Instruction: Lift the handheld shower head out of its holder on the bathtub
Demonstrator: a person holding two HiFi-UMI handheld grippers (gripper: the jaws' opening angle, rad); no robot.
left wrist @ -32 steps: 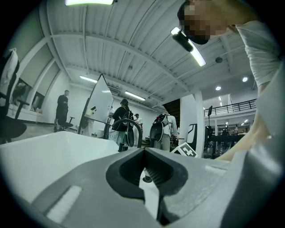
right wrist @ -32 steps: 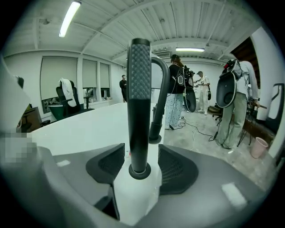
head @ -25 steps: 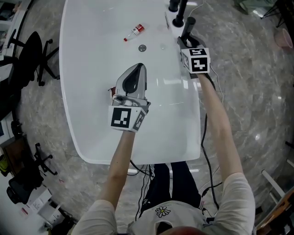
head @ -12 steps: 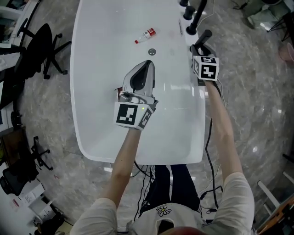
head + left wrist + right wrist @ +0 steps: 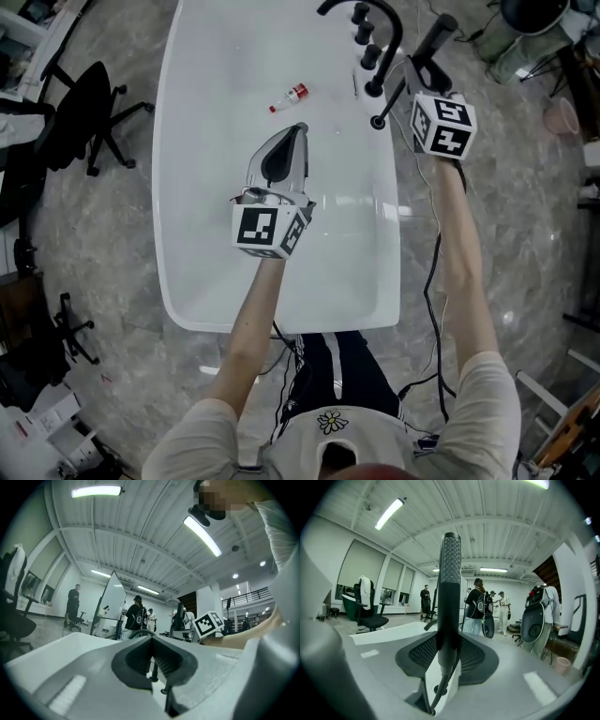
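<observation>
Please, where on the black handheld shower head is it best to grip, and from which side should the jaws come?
Grip the slim straight handle of the shower head, below its textured top, jaws closing across it from both sides, as the right gripper does. The hose hangs from the lower end; leave that free.

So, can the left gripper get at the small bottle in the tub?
Probably yes: the left gripper hangs over the bathtub, the bottle lies just ahead, and nothing stands between them.

Bright, even light from ceiling strip lights [image 5: 201,535], soft glare on bathtub [image 5: 281,56], fisheye-darkened corners, blurred near foreground
</observation>
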